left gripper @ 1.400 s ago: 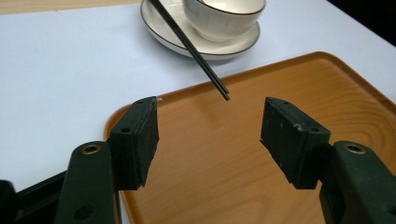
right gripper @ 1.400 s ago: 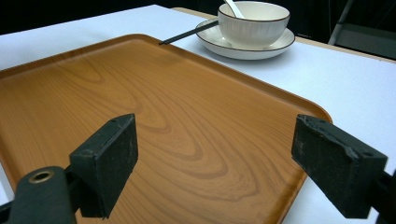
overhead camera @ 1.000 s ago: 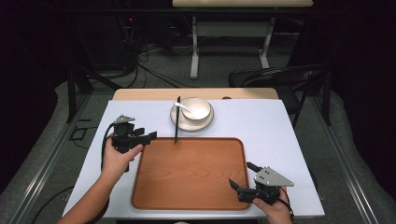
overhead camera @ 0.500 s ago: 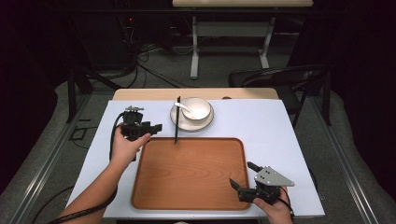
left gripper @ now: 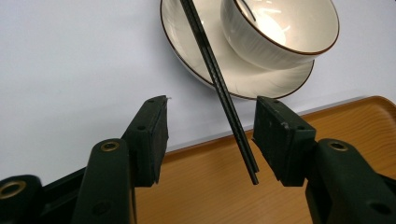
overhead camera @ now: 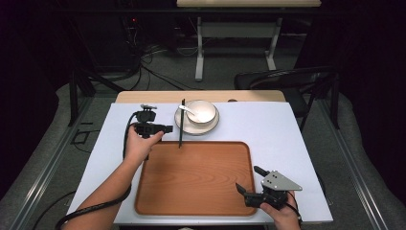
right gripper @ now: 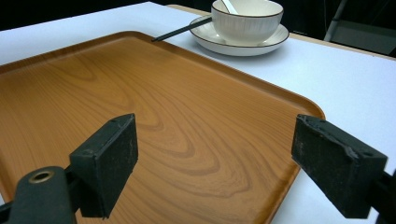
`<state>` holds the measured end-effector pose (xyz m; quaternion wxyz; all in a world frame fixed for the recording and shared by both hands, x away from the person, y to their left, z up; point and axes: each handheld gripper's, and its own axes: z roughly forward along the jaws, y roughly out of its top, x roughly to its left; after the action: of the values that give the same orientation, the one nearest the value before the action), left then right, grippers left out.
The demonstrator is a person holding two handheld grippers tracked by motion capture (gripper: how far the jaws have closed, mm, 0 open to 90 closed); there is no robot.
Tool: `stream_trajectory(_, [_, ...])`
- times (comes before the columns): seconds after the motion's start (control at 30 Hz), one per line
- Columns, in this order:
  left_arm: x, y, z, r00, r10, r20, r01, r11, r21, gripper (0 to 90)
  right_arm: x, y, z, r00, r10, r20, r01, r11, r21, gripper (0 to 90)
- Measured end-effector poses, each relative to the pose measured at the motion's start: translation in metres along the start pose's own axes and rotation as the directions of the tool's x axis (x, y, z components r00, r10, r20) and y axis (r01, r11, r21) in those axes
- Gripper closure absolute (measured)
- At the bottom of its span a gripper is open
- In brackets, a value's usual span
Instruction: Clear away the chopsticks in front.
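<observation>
Landmark: the wooden tray (overhead camera: pixel 194 179) was taken as the reference; it lay on the white counter (overhead camera: pixel 287 134).

Chopsticks: the black chopsticks (overhead camera: pixel 181 123) were seen propped with the far end on the saucer (overhead camera: pixel 210 128) just beyond the tray's far edge, the near tip overhanging that edge at its left part. In the left gripper view the chopsticks (left gripper: pixel 219 88) were seen between the two fingers, closer to the right one and touched by neither.

Long axis: it ran from the tray's far edge straight away toward the saucer, roughly across the gap between the fingers.

Left gripper: the left gripper (overhead camera: pixel 158 128) was held just beyond the tray's far-left corner, pointing at the chopsticks from their left; its fingers (left gripper: pixel 152 135) were spread apart and empty.

Right gripper: the right gripper (overhead camera: pixel 246 184) was held at the tray's near-right corner, its fingers (right gripper: pixel 109 156) spread wide and holding nothing.

Nearer hand: the left was judged much the nearer; the right was well apart.

Bowl: a white bowl (overhead camera: pixel 201 111) with a spoon (overhead camera: pixel 188 110) stood on the saucer.

Coming move: a closing of the left fingers on the shafts was judged likely.
</observation>
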<state>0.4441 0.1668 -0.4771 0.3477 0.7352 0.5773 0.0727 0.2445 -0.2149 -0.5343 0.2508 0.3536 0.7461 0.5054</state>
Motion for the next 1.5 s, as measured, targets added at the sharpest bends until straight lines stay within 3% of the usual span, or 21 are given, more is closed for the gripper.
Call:
stream_trajectory(0.33, [-0.008, 0.004, 0.018, 0.9995, -0.03, -0.004, 0.03, 0.999, 0.032, 54.4, 0.0, 0.0, 0.0, 1.0, 0.001, 0.001, -0.001, 1.0, -0.002, 14.2])
stream_trajectory(0.5, [-0.012, 0.003, 0.03, 0.9979, -0.064, 0.008, 0.063, 0.9963, 0.058, 60.8, -0.001, 0.0, 0.0, 1.0, 0.001, 0.0, -0.001, 1.0, -0.003, 14.2])
stream_trajectory(0.9, [-0.015, 0.004, 0.049, 0.9973, -0.071, -0.016, 0.072, 0.9927, 0.097, 64.8, -0.001, 0.001, -0.002, 1.0, -0.001, -0.006, 0.001, 1.0, -0.009, 14.2])
stream_trajectory(1.27, [-0.016, 0.006, 0.056, 0.9975, -0.059, -0.04, 0.063, 0.9904, 0.123, 68.1, -0.001, 0.001, -0.001, 0.9999, -0.002, -0.012, 0.001, 1.0, -0.01, 14.2])
stream_trajectory(1.5, [-0.015, 0.008, 0.058, 0.9952, -0.074, -0.064, 0.083, 0.9869, 0.139, 69.6, 0.0, 0.001, -0.001, 0.9999, -0.001, -0.012, 0.001, 1.0, -0.011, 14.2])
